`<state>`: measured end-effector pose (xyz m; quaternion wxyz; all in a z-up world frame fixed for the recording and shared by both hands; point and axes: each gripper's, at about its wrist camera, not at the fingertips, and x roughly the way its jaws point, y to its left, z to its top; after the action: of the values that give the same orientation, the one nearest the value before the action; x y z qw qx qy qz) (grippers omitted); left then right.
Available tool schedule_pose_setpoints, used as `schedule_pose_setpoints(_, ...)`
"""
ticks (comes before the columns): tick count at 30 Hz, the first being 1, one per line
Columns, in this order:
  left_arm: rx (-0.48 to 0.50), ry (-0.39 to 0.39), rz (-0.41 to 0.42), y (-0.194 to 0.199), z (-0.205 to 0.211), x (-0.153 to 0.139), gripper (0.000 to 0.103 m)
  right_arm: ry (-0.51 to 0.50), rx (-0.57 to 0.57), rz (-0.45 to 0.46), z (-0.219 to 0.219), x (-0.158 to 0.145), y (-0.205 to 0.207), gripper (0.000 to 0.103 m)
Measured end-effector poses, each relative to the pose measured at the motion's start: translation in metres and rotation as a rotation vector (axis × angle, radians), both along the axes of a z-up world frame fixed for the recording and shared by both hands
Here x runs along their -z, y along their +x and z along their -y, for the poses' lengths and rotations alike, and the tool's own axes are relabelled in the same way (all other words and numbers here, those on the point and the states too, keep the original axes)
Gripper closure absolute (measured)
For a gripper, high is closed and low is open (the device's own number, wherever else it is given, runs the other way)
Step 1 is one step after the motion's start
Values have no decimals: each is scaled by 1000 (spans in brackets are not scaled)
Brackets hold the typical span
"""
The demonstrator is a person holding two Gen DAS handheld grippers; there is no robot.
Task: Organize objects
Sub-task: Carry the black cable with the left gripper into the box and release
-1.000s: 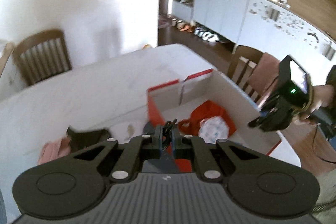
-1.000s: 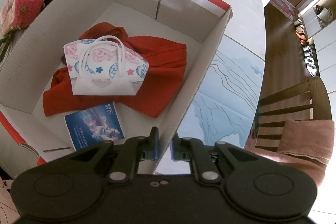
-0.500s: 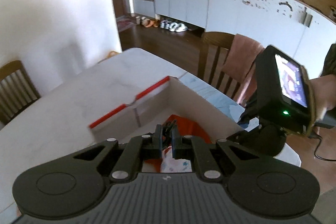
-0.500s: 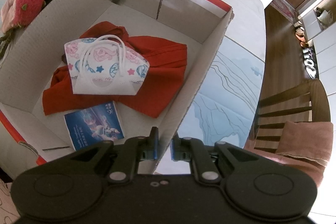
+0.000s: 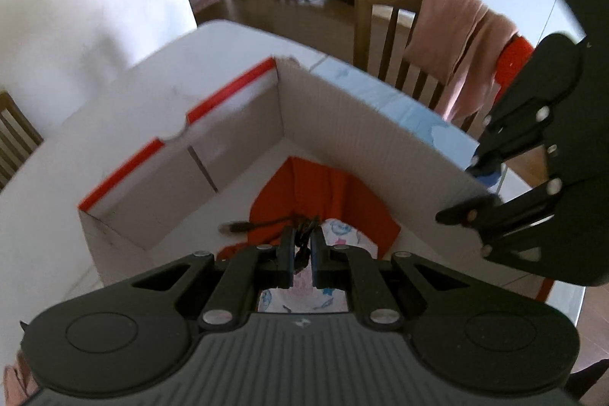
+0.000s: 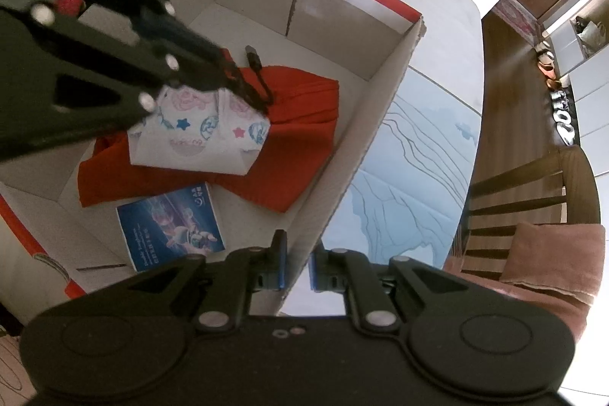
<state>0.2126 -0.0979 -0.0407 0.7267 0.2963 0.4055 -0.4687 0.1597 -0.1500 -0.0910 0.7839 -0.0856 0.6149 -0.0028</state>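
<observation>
Held a black cable (image 5: 262, 225) in the left gripper (image 5: 300, 255), right over the open box (image 5: 228, 97). Pinched it tight, with the fingers pressed almost together and only the thin cable in the gap. Kept the bunched part at the fingertips and let the plug end stick out sideways, to the left in the left camera's view, toward the far wall with the red edge. Hung above the red cloth (image 5: 316, 193) and the little white bag (image 6: 198, 128) on the box floor. Could not tell for sure, but seemed not to touch them. Pointed steeply down, with the drop spot just under the fingers. Left some bare floor past the cloth near the far corner, and a blue booklet (image 6: 171, 223) at the near end.

Gripped the box by its side wall with the right gripper (image 6: 297, 253), one finger inside and one outside, nearly closed on the cardboard. Looked like a hold to keep the box steady. Stayed apart from the cable, so left the drop to the left gripper.

Probably needed only a short dip and a spreading of the fingers to put the cable in. Might catch on the bag's handles.
</observation>
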Motion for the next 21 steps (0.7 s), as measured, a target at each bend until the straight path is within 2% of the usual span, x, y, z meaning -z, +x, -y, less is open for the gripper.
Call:
schedule_pose_setpoints(7, 7, 86, -57, 0, 1, 23, 95, 2, 1, -2, 0, 2, 1, 93)
schedule_pose_setpoints(14, 17, 101, -89, -4, -1, 29, 92, 2, -2, -6, 1, 2, 2, 93)
schedule_pose_setpoints(17, 19, 90, -106, -5, -4, 27, 82, 3, -1, -6, 1, 2, 2, 93)
schedule_pose_setpoints(20, 20, 68, -110, -6, -5, 24, 62, 3, -2, -6, 1, 3, 2, 93)
schedule_pose_setpoints(21, 16, 60, -112, -6, -6, 22, 52, 3, -2, -6, 1, 3, 2, 93)
